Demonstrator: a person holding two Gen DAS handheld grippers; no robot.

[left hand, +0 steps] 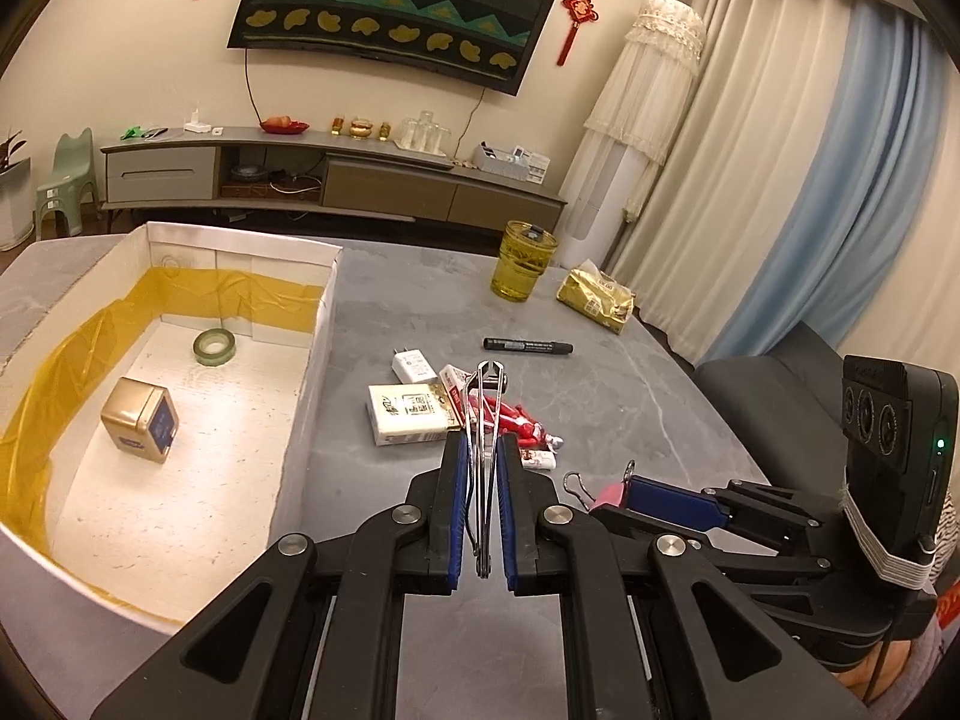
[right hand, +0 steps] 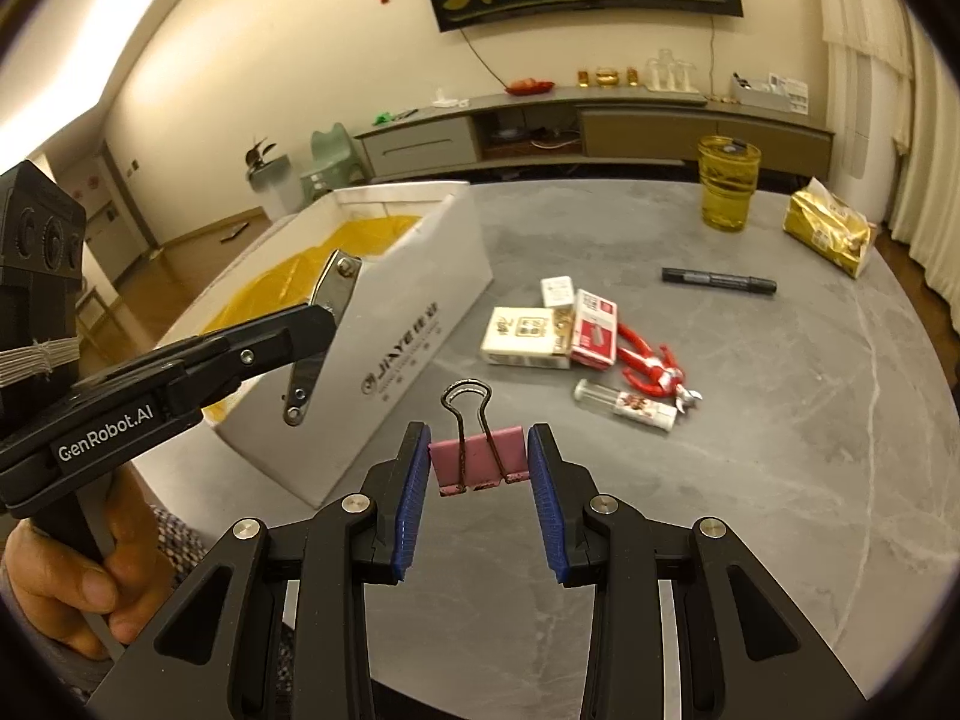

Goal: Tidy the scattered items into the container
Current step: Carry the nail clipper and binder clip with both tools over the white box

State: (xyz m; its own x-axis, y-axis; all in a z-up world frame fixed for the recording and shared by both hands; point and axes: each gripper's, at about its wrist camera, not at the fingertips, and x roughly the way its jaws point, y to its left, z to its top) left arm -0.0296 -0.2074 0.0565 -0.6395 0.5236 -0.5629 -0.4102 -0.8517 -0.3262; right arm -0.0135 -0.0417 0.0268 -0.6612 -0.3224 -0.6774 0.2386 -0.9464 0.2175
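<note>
Container: a white open-topped box with yellow film along its inner walls, set on the table; every place below is given relative to it.
Already inside: a green tape roll and a gold cube box are seen on its floor; judged as finished.
Left gripper: jaws clamped on a metal nail clipper, gripped along its length so it cannot swing; held just beside the container's right wall, a drop judged near.
Right gripper: jaws closed on a pink binder clip, pinched by its flat sides, wire handles upward; held in front of the container's near corner.
Outside, to the right: two cartons, a white plug, a red figure, a small vial; farther off, a black marker.
Remaining: these are judged still to be gathered.
</note>
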